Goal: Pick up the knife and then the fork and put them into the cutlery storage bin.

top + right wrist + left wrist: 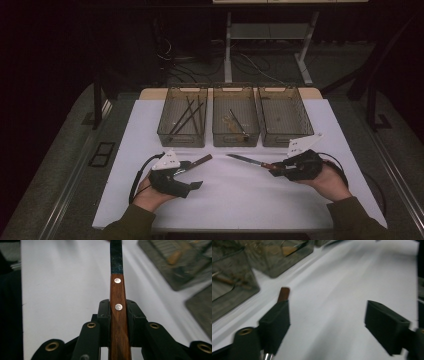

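A knife with a riveted wooden handle and a dark blade is clamped in my right gripper, with the blade pointing left over the white table. In the right gripper view both pads press on the handle, so my right gripper is shut on it. My left gripper stands wide open at the front left. A brown-handled utensil lies along its far jaw. In the left gripper view the brown tip pokes out past that jaw, and my left gripper has only bare table between its jaws.
Three clear grey bins stand in a row at the back. The left bin holds several dark sticks, the middle bin holds a utensil, and the right bin looks almost bare. The white table cover stretches toward me.
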Motion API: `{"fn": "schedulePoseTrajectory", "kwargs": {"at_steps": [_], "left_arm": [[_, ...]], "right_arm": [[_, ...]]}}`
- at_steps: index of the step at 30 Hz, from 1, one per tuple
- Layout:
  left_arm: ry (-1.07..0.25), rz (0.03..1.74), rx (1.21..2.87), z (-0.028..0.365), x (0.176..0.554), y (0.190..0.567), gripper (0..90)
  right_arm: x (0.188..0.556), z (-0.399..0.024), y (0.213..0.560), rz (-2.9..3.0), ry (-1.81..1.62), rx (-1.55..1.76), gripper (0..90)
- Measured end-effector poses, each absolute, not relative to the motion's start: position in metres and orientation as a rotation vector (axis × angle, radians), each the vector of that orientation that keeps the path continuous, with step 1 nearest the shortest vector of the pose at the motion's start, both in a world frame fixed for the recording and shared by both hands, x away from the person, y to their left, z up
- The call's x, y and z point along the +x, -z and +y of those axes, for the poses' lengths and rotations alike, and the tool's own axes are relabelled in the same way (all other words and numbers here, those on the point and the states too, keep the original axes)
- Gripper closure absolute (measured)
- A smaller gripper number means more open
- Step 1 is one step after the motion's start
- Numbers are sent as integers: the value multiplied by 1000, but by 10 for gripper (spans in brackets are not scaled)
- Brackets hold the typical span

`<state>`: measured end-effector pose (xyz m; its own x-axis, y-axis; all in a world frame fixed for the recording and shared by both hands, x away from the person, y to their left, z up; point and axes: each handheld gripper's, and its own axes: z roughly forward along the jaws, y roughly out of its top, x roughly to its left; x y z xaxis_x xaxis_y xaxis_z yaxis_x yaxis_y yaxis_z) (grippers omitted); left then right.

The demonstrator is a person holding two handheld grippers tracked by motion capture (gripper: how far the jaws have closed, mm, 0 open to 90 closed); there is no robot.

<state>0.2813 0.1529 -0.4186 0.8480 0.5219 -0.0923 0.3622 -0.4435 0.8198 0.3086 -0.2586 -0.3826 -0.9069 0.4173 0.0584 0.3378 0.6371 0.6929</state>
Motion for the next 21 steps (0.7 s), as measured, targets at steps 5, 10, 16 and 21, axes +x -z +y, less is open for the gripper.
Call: {"fn": "schedulePoseTrajectory", "kwargs": {"at_steps": [5, 10, 16, 21], "left_arm": [[-239, 679, 2074, 154, 277, 427, 44], [-261, 704, 2079, 155, 277, 431, 0], [-269, 703, 2094, 154, 277, 431, 0], [-266, 702, 2097, 154, 277, 432, 0]], "right_arm": [[316, -272, 374, 2676, -1146, 716, 756], [325, -285, 365, 2615, -1170, 790, 756], [339, -301, 356, 2519, -1165, 928, 756], [355, -309, 351, 2438, -1183, 1046, 756]]}}
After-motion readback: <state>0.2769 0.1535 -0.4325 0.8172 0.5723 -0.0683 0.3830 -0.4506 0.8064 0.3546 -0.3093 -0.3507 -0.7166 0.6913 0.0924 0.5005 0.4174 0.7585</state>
